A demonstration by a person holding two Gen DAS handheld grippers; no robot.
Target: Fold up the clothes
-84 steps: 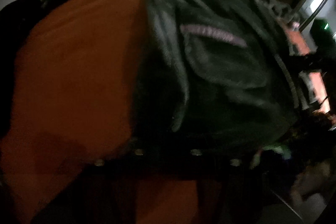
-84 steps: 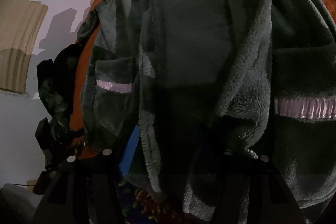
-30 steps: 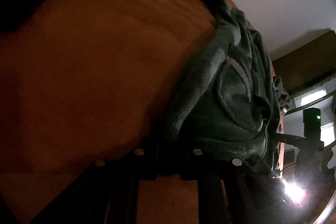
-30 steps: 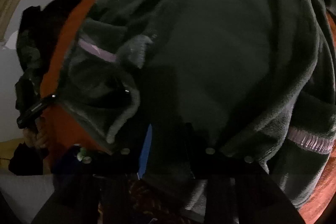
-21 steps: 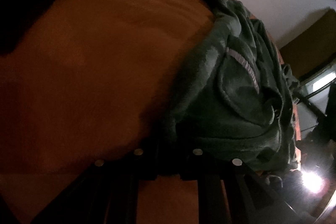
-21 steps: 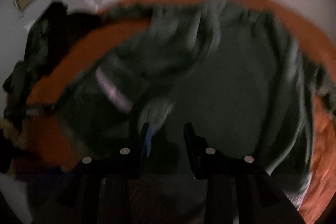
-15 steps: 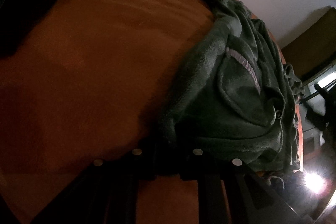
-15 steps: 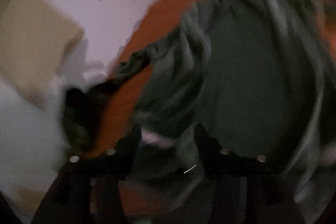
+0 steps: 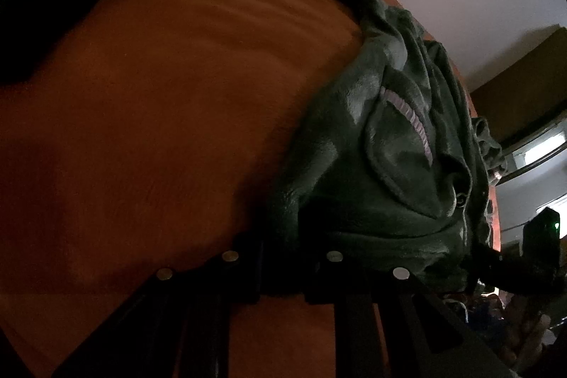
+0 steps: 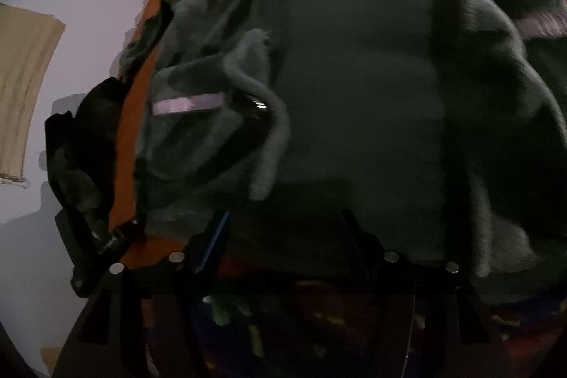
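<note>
A dark green fleece robe (image 9: 397, 172) with pink-trimmed pockets lies on an orange bed cover (image 9: 159, 101). In the left wrist view my left gripper (image 9: 280, 236) is shut on the robe's near hem corner, low over the cover. In the right wrist view the robe (image 10: 354, 77) fills most of the frame. My right gripper (image 10: 283, 229) is open, its fingers spread wide at the robe's near edge, holding nothing. The other gripper (image 10: 106, 236) shows at the lower left there.
A heap of dark clothes (image 10: 78, 144) lies at the bed's left edge by a pale wall (image 10: 88, 6). A patterned rug (image 10: 319, 325) shows below the bed edge. A dark device with a green light (image 9: 542, 236) stands at the right.
My right gripper let go of the robe's hem, swung up and away, then came back to the near edge with its fingers spread. The left gripper kept hold of its corner.
</note>
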